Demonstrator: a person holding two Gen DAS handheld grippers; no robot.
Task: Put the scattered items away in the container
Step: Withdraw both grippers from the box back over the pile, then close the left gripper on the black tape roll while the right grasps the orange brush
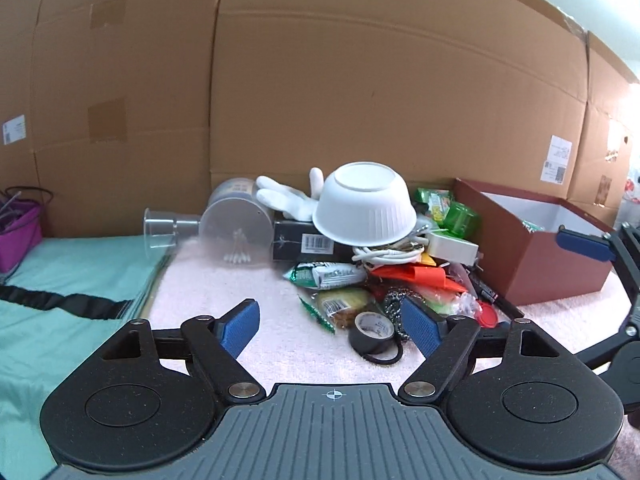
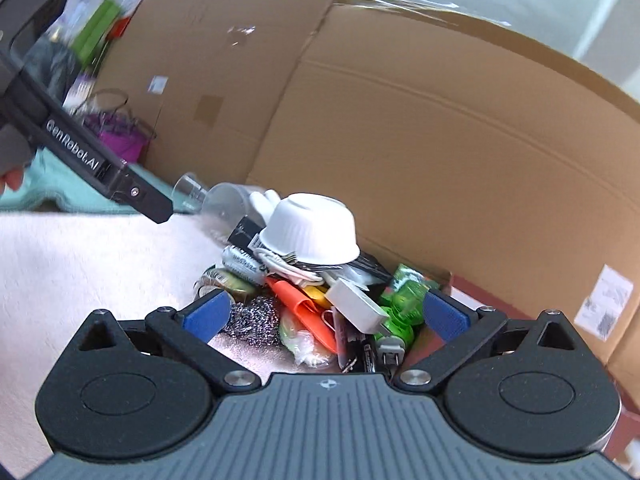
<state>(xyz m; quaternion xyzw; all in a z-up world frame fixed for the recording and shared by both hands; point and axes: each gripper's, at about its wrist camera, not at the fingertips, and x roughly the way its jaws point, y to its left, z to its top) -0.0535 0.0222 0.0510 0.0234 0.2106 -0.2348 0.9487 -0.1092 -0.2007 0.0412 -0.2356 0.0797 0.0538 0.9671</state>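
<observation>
A pile of items lies on the pink mat (image 1: 208, 280): an upturned white bowl (image 1: 365, 204), a black tape roll (image 1: 372, 331), snack packets (image 1: 326, 274), an orange clip (image 1: 416, 274), a steel scourer (image 2: 254, 320), a white charger (image 2: 358, 308) and a green bottle (image 2: 402, 304). The dark red box (image 1: 552, 240) stands open to the right of the pile. My left gripper (image 1: 332, 326) is open and empty, in front of the pile near the tape roll. My right gripper (image 2: 324, 314) is open and empty, over the pile's near side.
A tall cardboard wall (image 1: 360, 80) stands behind the pile. A clear jar (image 1: 236, 228) and a clear cup (image 1: 160, 232) lie at the pile's left. Teal cloth (image 1: 60, 280) and a purple basket (image 1: 20, 236) are at far left.
</observation>
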